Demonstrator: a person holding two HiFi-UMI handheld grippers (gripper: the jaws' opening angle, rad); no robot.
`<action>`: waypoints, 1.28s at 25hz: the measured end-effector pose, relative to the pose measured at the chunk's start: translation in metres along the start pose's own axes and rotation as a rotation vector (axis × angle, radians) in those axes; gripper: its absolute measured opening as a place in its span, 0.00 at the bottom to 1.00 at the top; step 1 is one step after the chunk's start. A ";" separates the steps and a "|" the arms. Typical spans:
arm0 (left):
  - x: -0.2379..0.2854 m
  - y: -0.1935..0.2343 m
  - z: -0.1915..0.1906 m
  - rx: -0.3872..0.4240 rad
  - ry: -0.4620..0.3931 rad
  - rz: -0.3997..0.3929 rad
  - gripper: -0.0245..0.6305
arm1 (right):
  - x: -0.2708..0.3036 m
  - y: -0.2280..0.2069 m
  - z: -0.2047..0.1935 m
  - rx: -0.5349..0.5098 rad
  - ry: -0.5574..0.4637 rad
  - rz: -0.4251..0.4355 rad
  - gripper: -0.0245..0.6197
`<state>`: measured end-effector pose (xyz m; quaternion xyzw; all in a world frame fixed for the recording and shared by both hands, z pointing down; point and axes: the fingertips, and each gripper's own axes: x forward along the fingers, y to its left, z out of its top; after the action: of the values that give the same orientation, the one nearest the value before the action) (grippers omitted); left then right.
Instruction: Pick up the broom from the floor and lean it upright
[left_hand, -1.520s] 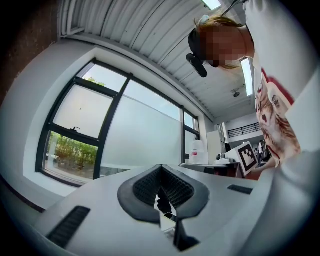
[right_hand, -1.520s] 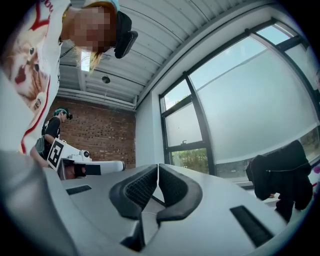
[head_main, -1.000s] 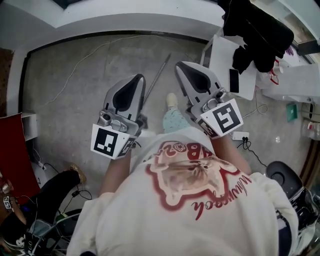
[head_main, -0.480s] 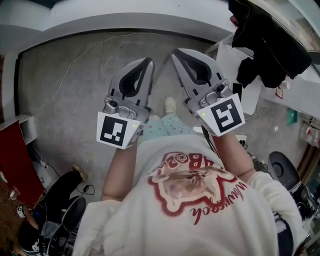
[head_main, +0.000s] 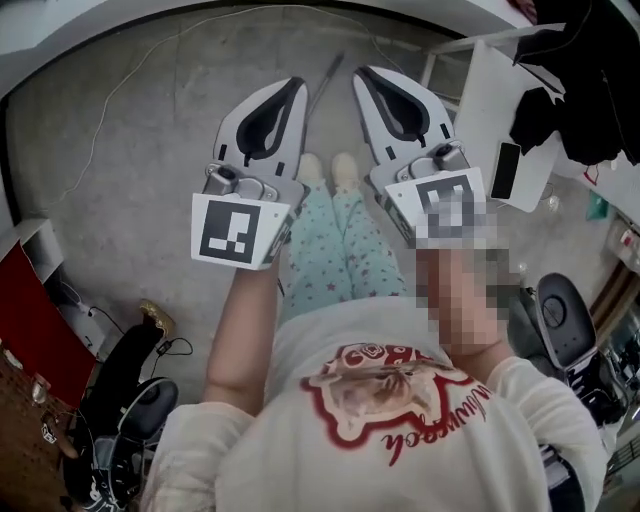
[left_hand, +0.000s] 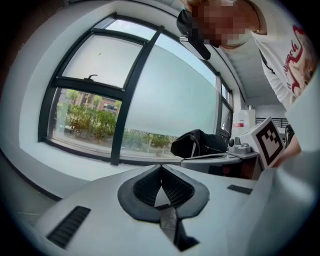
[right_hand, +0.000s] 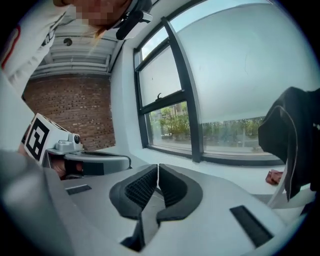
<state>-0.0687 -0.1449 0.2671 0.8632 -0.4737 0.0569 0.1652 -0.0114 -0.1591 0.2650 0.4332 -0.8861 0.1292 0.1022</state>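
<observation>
Head view is consulted first: how much of the task can be called done?

None of it, as far as can be judged. The broom (head_main: 330, 75) is seen lying on the floor (head_main: 150, 130), far ahead of the person's feet (head_main: 345, 168). Only a thin grey length of its handle is shown, in the gap between the two gripper tips. Its brush end is hidden, so which way it lies cannot be told.

Is it touched by either gripper?

No contact is seen. The left gripper (head_main: 297, 84) and the right gripper (head_main: 362, 74) are held out side by side above the floor, with the handle well beyond and below them.

And the jaws?

In the left gripper view the ribbed pads (left_hand: 147, 187) are pressed together with nothing between them. The same is shown in the right gripper view: the pads (right_hand: 142, 187) are closed on each other and nothing is gripped.

So what is left?

Everything, by this judgement: the jaws must be opened, the handle reached and grasped, the broom lifted and then leaned upright against some support.

How many of each thing can be counted?

One broom handle, two grippers, each with one marker cube, and two feet in pale slippers.
</observation>
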 end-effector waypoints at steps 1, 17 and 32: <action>0.005 0.005 -0.016 -0.004 0.011 0.001 0.07 | 0.005 -0.003 -0.016 0.003 0.025 -0.008 0.08; 0.070 0.073 -0.228 -0.037 0.143 0.075 0.07 | 0.088 -0.029 -0.234 0.001 0.159 -0.004 0.08; 0.116 0.092 -0.374 -0.056 0.178 0.037 0.07 | 0.146 -0.090 -0.430 0.043 0.360 -0.102 0.08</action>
<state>-0.0601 -0.1564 0.6691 0.8409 -0.4744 0.1231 0.2294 0.0020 -0.1845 0.7270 0.4494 -0.8276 0.2180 0.2562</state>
